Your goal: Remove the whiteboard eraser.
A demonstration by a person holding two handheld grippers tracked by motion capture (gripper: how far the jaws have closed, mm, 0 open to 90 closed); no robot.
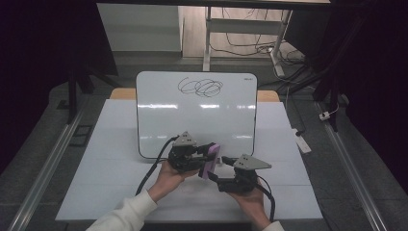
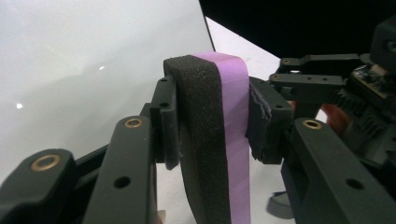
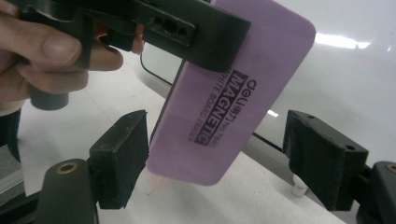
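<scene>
The left gripper (image 1: 206,153) clamps the eraser (image 1: 210,160) near its upper end; the eraser's long axis hangs down between the spread, non-contacting pads of the right gripper (image 3: 233,154), below the whiteboard (image 1: 159,110).

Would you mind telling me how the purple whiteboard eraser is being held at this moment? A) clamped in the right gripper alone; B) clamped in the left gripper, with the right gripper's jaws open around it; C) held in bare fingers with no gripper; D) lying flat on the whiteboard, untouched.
B: the left gripper is shut on the eraser, foam side and purple side pressed between its pads, while the right gripper stands open, its pads apart from the eraser.
</scene>
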